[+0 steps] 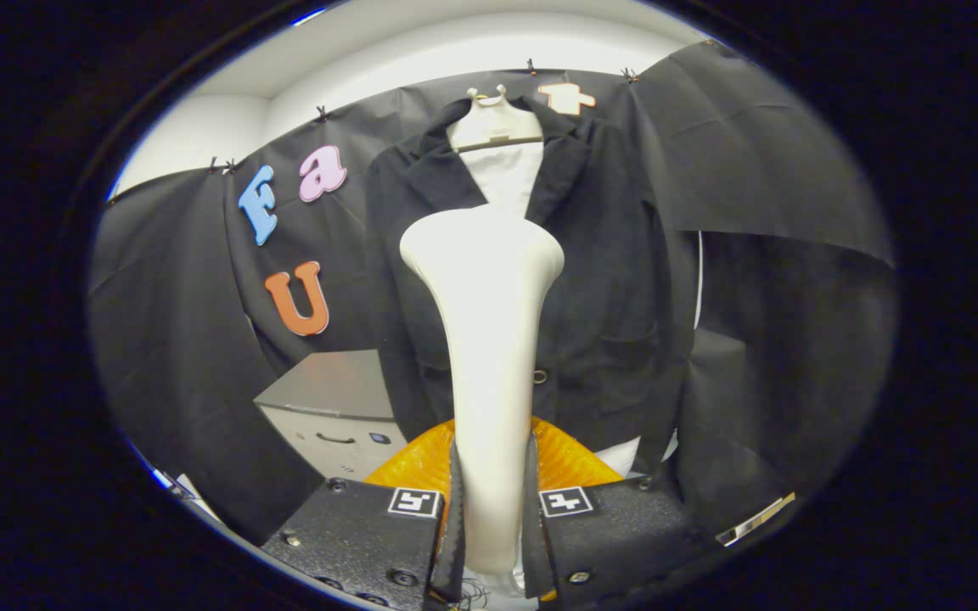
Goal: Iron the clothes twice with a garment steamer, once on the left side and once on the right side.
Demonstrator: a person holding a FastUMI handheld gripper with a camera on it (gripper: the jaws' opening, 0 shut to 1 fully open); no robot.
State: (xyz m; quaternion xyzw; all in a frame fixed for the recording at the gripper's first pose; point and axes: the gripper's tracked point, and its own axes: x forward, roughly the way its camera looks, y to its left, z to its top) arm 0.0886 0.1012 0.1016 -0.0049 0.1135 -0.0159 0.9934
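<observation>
**Steamer held, jacket ahead: stock and risks**

Item 1. Tongs (489, 518): you have them pinching the cream steamer (489, 339) by its narrow handle, one finger pressed on each side. The steamer stands upright between the fingers, its wide head reaching up beyond them.

Item 2. Jacket (608, 280): dark, hung on a pale hanger (496, 126) against the booth's black wall, straight ahead of the steamer. The steamer head sits over the centre line, in front of the white lining (506, 178) between the lapels. Whether the head touches the cloth cannot be told.

Item 3. Orange part (570, 458): ribbed, just behind the fingers, low down. Its purpose is unclear.

Item 4. Grey cabinet (332, 407): below and to the left of the jacket.

Risks, as judged from here:
- The handle is smooth and tapering; a loose squeeze could let it twist or slide down.
- From this central position, a short sideways shift could leave both passes on one panel.
- Pushing hard could swing the jacket on its hanger.
- A low pass on the left could knock the cabinet.
</observation>
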